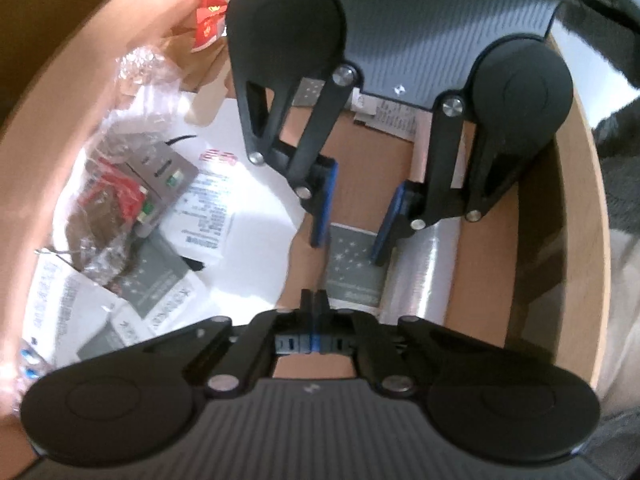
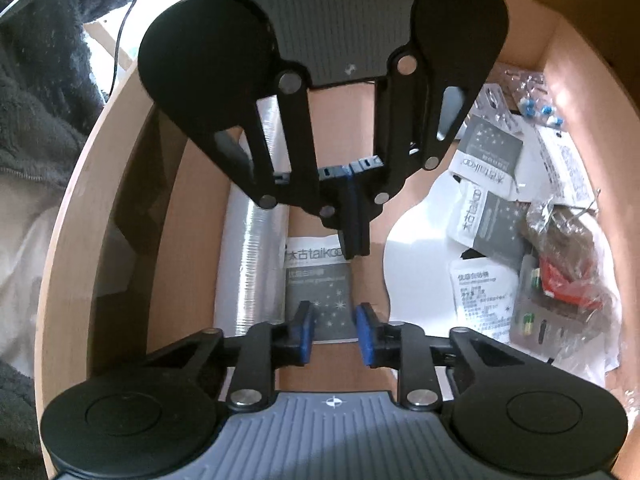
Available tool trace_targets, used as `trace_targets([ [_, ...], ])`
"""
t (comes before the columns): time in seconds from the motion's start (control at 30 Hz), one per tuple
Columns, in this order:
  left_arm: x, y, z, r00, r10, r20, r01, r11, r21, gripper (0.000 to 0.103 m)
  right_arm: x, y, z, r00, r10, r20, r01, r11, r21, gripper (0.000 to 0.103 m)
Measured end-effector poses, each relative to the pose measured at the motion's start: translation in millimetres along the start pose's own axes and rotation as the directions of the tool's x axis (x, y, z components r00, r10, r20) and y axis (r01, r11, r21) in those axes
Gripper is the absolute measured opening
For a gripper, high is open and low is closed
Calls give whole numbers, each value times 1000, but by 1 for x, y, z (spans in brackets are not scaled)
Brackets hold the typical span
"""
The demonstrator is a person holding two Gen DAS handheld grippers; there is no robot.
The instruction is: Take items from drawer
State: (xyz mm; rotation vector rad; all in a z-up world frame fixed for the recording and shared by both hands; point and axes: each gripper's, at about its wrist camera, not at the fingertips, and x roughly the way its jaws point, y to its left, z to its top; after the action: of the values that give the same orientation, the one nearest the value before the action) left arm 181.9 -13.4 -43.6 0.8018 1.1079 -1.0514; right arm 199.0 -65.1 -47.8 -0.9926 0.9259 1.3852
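Observation:
Both grippers reach down into an open wooden drawer (image 1: 576, 208). A grey-and-white "taikoo" sugar packet (image 2: 320, 280) lies flat on the drawer floor; it also shows in the left wrist view (image 1: 354, 268). My right gripper (image 2: 334, 330) is open, its blue pads on either side of the packet's near end, not closed on it. It appears from the front in the left wrist view (image 1: 352, 220). My left gripper (image 1: 314, 300) is shut and empty, its tips just above the packet's other end; it shows in the right wrist view (image 2: 352, 236).
A clear plastic-wrap roll (image 2: 256, 248) lies beside the packet. More sugar packets (image 2: 480, 208), white paper (image 1: 256, 248), a crumpled plastic bag with brown and red contents (image 2: 568, 256), a battery pack (image 1: 160, 176) and red wrappers (image 1: 212, 16) fill the other side. Dark fleece (image 2: 36, 92) is outside the drawer.

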Motion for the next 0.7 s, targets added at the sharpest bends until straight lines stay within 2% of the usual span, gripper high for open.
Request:
trace_targets([
  [0.13,-9,-2,0,1000,19,22,-19,1000,14,1,-3,4,1,1000,-27,3,27,999,-27,1],
  [0.23,-13,-1,3,998,48,38,-48,999,18,7,-6,7,1,998,-54,15,55,998,-42,1],
  [0.27,-13,2,3,998,47,33,-48,999,19,13,-6,6,2,997,-70,23,71,997,-35,1],
  [0.3,-12,3,3,998,49,28,-50,999,20,26,-7,5,4,996,-86,30,87,996,-27,1],
  [0.33,-11,4,2,998,56,24,-56,998,22,34,-8,4,5,993,-111,41,111,994,-11,1],
  [0.37,-10,4,1,998,62,22,-63,998,26,41,-9,4,3,994,-102,32,102,995,-15,1],
  [0.43,-7,5,-2,998,61,7,-61,998,23,45,-9,4,-1,996,-83,12,83,996,-21,1],
  [0.5,-4,5,-4,998,64,-9,-64,998,21,55,-10,5,-6,998,-64,-8,64,998,-27,4],
  [0.63,-2,6,-6,997,65,-33,-64,998,22,59,-11,6,-14,998,-26,-49,25,999,-38,4],
  [0.7,0,5,-8,995,84,-47,-83,996,36,69,-12,6,-18,998,-8,-69,5,999,-43,4],
])
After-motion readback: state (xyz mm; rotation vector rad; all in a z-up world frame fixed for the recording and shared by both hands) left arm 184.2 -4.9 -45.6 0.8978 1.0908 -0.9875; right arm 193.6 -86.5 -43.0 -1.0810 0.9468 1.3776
